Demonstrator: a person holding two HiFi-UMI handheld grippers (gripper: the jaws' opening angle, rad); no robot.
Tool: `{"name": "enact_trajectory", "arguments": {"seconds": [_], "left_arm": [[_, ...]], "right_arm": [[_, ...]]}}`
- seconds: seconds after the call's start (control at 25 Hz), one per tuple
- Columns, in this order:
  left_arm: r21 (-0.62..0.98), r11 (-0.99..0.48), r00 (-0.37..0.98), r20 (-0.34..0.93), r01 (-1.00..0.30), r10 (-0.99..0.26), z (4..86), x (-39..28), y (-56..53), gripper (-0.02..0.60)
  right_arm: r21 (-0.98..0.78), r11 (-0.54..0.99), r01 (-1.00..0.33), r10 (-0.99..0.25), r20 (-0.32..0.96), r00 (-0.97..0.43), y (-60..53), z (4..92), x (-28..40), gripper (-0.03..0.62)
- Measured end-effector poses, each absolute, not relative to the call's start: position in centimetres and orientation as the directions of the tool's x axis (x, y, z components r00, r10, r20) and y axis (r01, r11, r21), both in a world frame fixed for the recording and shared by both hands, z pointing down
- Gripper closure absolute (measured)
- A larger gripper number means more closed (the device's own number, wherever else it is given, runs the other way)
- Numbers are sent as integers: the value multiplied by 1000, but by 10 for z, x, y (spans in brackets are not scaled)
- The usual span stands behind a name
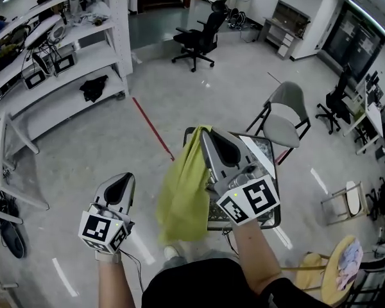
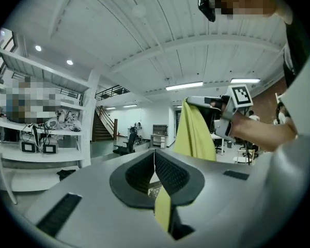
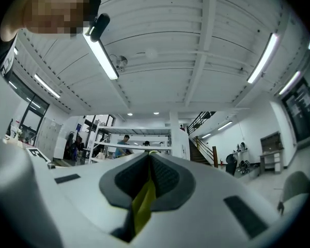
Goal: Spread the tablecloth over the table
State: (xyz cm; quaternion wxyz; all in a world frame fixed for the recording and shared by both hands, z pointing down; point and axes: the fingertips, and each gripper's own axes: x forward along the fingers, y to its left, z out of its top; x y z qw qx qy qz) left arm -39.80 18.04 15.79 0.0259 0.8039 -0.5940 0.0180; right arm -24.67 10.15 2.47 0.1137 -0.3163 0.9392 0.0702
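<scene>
A yellow-green tablecloth (image 1: 185, 188) hangs in a bunched fold from my right gripper (image 1: 205, 133), which is shut on its top edge. Below that gripper stands the small dark-framed table (image 1: 264, 151) with a mottled top. My left gripper (image 1: 120, 178) is lower and to the left, over the floor. In the left gripper view a strip of the tablecloth (image 2: 163, 208) is pinched in the closed left gripper (image 2: 154, 155), and the right gripper (image 2: 192, 100) holds the hanging tablecloth (image 2: 194, 133) ahead. In the right gripper view the right gripper (image 3: 149, 160) is shut on a strip of tablecloth (image 3: 142, 203).
A grey folding chair (image 1: 285, 117) stands just beyond the table. A round wooden stool (image 1: 337, 265) with cloths is at the lower right. White shelving (image 1: 64, 63) lines the left. A black office chair (image 1: 199, 37) stands farther off. A red line (image 1: 153, 128) marks the floor.
</scene>
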Motion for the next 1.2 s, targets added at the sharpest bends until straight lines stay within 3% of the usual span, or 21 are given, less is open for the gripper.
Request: {"name": "enact_trajectory", "arguments": {"seconds": [0.4,1.2], "left_arm": [[-3,-349,348,46,-937,-936,148,-385,141,568],[-70,-396,379,184,-915,-907,172,-233,37,568]], "right_arm": [[58,678,-733,-694,-278,-664,25,2,-184,579],[-72,461,-884,-884,-121,-452,-151,95,76,580]]}}
